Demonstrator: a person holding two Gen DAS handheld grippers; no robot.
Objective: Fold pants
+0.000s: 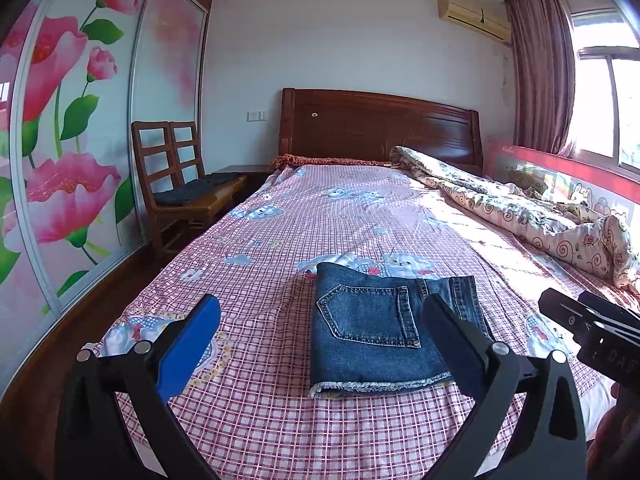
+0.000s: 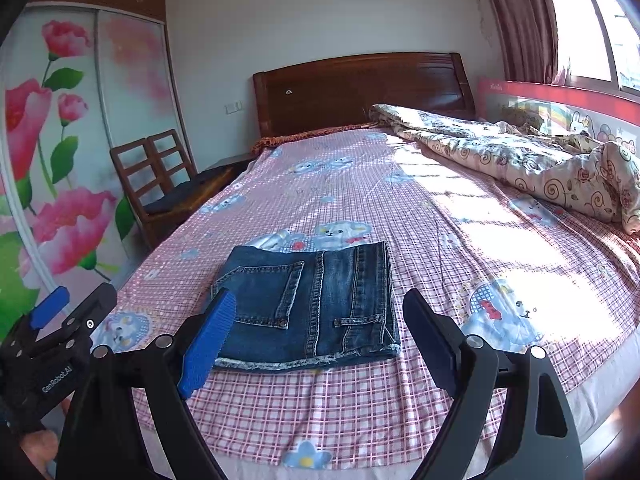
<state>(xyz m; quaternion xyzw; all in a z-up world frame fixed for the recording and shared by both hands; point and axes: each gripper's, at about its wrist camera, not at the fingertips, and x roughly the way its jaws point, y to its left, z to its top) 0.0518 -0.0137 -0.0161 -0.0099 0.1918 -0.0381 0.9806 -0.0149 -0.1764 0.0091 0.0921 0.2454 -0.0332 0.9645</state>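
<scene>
A bedroom: a floral wardrobe (image 1: 60,140) on the left, a checked bedsheet (image 1: 280,240) across the bed. The left gripper (image 1: 320,344) hangs wide open and empty above the folded denim pants (image 1: 372,328) on the near sheet; the right gripper (image 2: 316,340) likewise. The fold looks finished, though its far edge is hard to judge. A careless descent could snag the frayed hem and reopen it.
</scene>
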